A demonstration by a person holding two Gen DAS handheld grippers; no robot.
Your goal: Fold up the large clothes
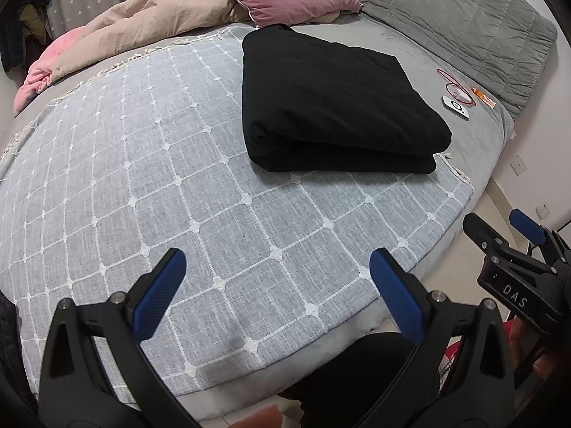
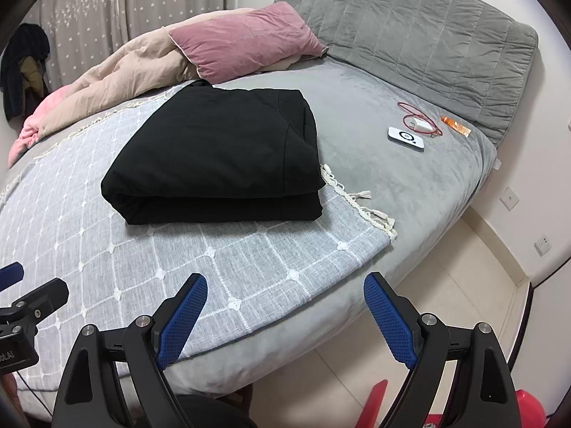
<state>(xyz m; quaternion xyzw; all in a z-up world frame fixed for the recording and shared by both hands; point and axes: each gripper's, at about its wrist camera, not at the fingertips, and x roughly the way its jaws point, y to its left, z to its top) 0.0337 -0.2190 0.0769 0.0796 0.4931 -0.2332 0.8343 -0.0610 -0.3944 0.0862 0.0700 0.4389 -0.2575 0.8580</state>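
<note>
A black garment (image 1: 332, 100) (image 2: 221, 157) lies folded into a thick rectangle on a grey checked blanket (image 1: 142, 185) (image 2: 107, 249) spread over the bed. My left gripper (image 1: 278, 264) hovers over the blanket's near edge, well short of the garment, jaws wide open and empty. My right gripper (image 2: 285, 285) stands open too, above the bed's near edge with nothing between its blue pads (image 2: 385, 317). It also shows at the right in the left wrist view, right gripper (image 1: 499, 228).
A pink pillow (image 2: 246, 42), a beige and pink duvet (image 2: 107, 85) and a grey padded headboard (image 2: 428, 35) lie at the back. A white device (image 2: 407, 138), red cable with charger (image 2: 421, 121) and orange tube (image 2: 456, 126) rest on the grey sheet. Tiled floor (image 2: 446, 285) lies right.
</note>
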